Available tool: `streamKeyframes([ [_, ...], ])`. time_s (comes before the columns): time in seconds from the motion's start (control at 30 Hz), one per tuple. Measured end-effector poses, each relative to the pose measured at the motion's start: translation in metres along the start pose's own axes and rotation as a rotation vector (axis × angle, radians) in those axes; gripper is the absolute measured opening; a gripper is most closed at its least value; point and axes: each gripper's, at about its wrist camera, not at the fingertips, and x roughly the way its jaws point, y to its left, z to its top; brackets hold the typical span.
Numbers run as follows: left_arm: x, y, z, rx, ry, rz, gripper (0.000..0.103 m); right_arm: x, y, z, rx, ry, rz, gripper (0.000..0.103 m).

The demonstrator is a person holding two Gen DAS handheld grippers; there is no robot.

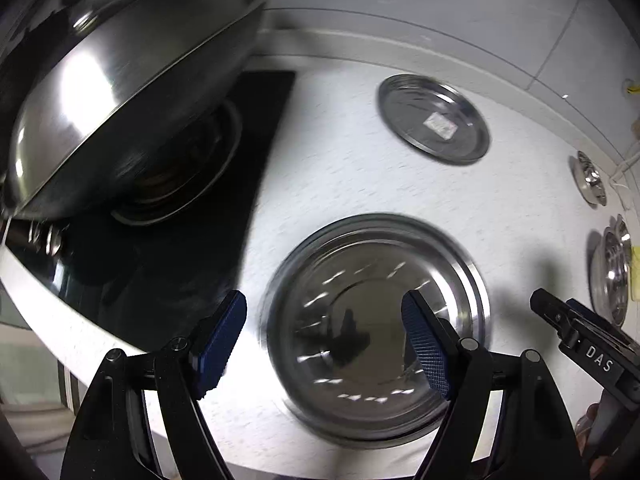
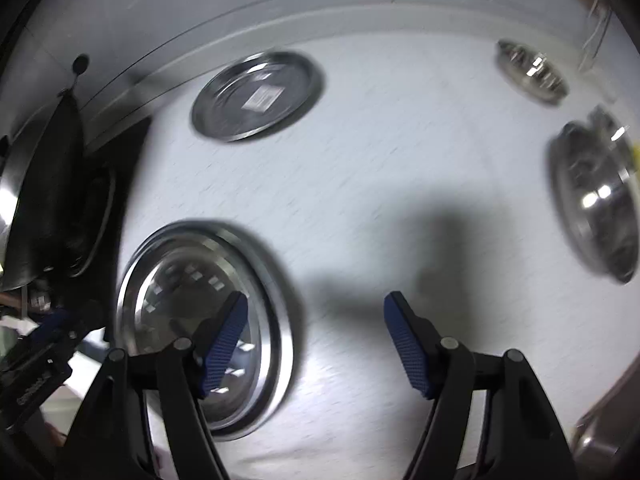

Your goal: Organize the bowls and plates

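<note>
A large steel plate [image 1: 374, 328] lies on the white counter close below my left gripper [image 1: 324, 340], which is open and empty above its left part. The same plate [image 2: 192, 320] shows at the lower left of the right wrist view. My right gripper [image 2: 316, 340] is open and empty over bare counter just right of it. A second steel plate with a label [image 1: 434, 118] lies farther back; it also shows in the right wrist view [image 2: 258, 94]. A steel bowl [image 2: 596, 200] and a smaller steel bowl [image 2: 532, 70] sit at the right.
A steel wok [image 1: 120, 80] sits on a black stove [image 1: 168, 264] at the left. The counter's front edge [image 1: 60, 328] runs close by the left gripper. The two bowls show at the right edge of the left wrist view, one [image 1: 612, 276] near, one [image 1: 590, 178] farther. A tiled wall [image 1: 440, 8] backs the counter.
</note>
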Motion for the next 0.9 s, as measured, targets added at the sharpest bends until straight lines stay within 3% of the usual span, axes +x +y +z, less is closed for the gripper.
streamKeyframes([
  [0.17, -0.001, -0.023, 0.018, 0.028, -0.035, -0.021, 0.075, -0.007, -0.011, 0.037, 0.006, 0.078, -0.308, 0.07],
  [0.27, -0.004, -0.038, 0.033, 0.058, -0.082, -0.02, 0.075, -0.029, -0.018, 0.057, 0.029, -0.001, -0.238, 0.069],
  [0.37, -0.007, -0.052, 0.05, 0.091, -0.146, -0.002, 0.075, -0.085, -0.021, 0.082, 0.06, -0.234, -0.085, 0.069],
  [0.47, -0.002, -0.067, 0.077, 0.107, -0.201, 0.022, 0.075, -0.125, -0.018, 0.101, 0.035, -0.58, -0.075, 0.071],
  [0.5, 0.002, -0.068, 0.084, 0.11, -0.196, 0.021, 0.075, -0.114, -0.02, 0.109, 0.041, -0.562, -0.053, 0.072],
  [0.57, 0.014, -0.073, 0.105, 0.109, -0.185, 0.048, 0.075, -0.065, -0.024, 0.138, 0.042, -0.299, -0.06, 0.072],
  [0.6, 0.019, -0.073, 0.112, 0.095, -0.188, 0.06, 0.075, -0.038, -0.026, 0.149, 0.043, -0.214, -0.039, 0.07],
  [0.7, 0.042, -0.073, 0.137, 0.071, -0.177, 0.105, 0.088, 0.0, -0.029, 0.167, 0.056, -0.181, -0.027, 0.07],
  [0.9, 0.089, -0.071, 0.175, 0.017, -0.07, 0.123, 0.095, 0.052, -0.006, 0.214, -0.014, -0.104, 0.025, 0.072],
])
